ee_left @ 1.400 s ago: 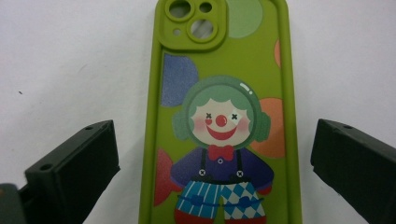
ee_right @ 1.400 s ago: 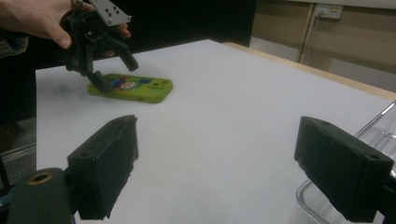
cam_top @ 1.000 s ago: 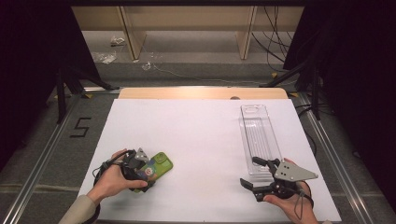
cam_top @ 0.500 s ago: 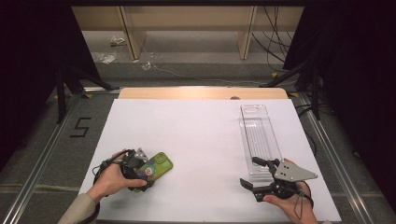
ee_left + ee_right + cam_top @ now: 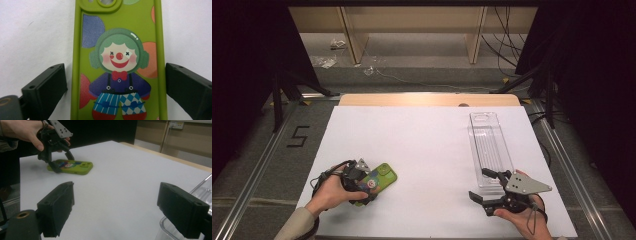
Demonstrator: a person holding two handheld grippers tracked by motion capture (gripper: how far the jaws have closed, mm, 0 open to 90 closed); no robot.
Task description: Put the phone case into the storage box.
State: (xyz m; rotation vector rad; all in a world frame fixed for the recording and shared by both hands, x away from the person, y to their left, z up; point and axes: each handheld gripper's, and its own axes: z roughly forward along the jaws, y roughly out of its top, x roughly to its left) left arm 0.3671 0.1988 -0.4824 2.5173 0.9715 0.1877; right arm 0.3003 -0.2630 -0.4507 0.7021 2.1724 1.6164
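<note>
- While the phone case point(image 5: 117, 62) lies flat, clown print up, at the tabletop's point(image 5: 427, 145) near-left corner, the left gripper point(image 5: 362, 182) sits over its lower end, one jaw on each long edge.
- Left gripper view: a strip of white tabletop shows between the left jaw and the case; the right jaw is just beside the other edge, and contact there is unclear. So jaws apart, straddling, not clamped.
- Right gripper view agrees: the case point(image 5: 71, 167) is flat on the surface, not lifted, with the left gripper point(image 5: 58, 161) coming down on it from above.
- What changed over the last second: nothing visible. Both hands and the case sit where they were in the two earlier high frames. My read: a pause at pre-grasp, with the squeeze not yet started.
- Right gripper point(image 5: 487, 187) is at the near-right, jaws wide apart and empty, pointing across the tabletop toward the case.
- Clear tray point(image 5: 489, 150) lies lengthwise just beyond the right gripper, near end close to its jaws, well apart from the case. A likely drop-off, but that's a guess.
- Next move needs the left jaws to close squarely on the long edges; the case is thin and could slip or tilt if gripped off-centre.
</note>
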